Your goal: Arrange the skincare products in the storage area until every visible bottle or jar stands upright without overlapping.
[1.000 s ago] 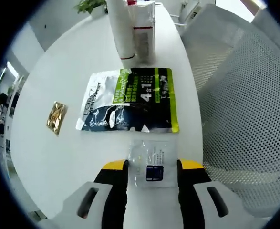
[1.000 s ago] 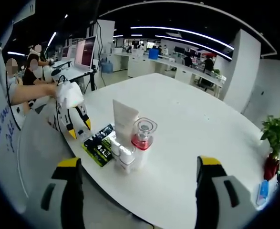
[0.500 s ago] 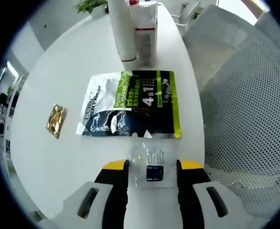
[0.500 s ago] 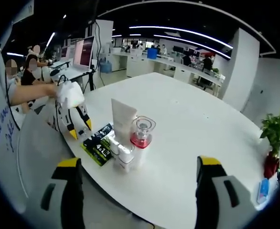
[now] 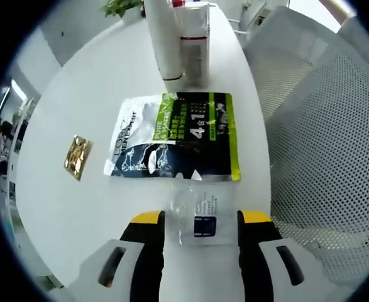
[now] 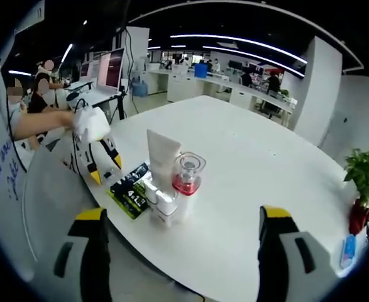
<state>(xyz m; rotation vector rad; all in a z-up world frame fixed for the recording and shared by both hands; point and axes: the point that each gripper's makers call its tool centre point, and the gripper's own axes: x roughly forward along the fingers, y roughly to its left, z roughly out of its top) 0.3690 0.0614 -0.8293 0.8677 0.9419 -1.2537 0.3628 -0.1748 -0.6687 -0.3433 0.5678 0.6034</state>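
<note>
Sachet (image 5: 197, 214), clear with a dark label, lies flat on the white table (image 5: 77, 113) between the yellow-tipped jaws of the left gripper (image 5: 197, 219). Jaws parted, one each side of the sachet; cannot tell whether they touch it. Just beyond it a green, black and silver pouch (image 5: 175, 136) lies flat, its near edge touching or slightly overlapping the sachet's far end. Past the pouch, a white tube (image 5: 162, 38) stands upright with a clear bottle (image 5: 195, 34) right beside it. Small gold packet (image 5: 77, 157) lies well apart, off to the left of the pouch. White mesh chair (image 5: 322, 138) at the table's right edge.

Right gripper (image 6: 181, 217) held back from the table, jaws wide apart and holding nothing. Between them, further off, the product cluster near the table (image 6: 253, 163) edge: tube (image 6: 162, 157) upright, a clear bottle with red liquid (image 6: 186, 182) beside it, pouch (image 6: 131, 189) flat to their left. Left gripper (image 6: 104, 168) shows here at the left, tips down at the table edge by the pouch, held by a person's hand (image 6: 61, 119). Potted plant (image 6: 360, 189) at far right edge.
</note>
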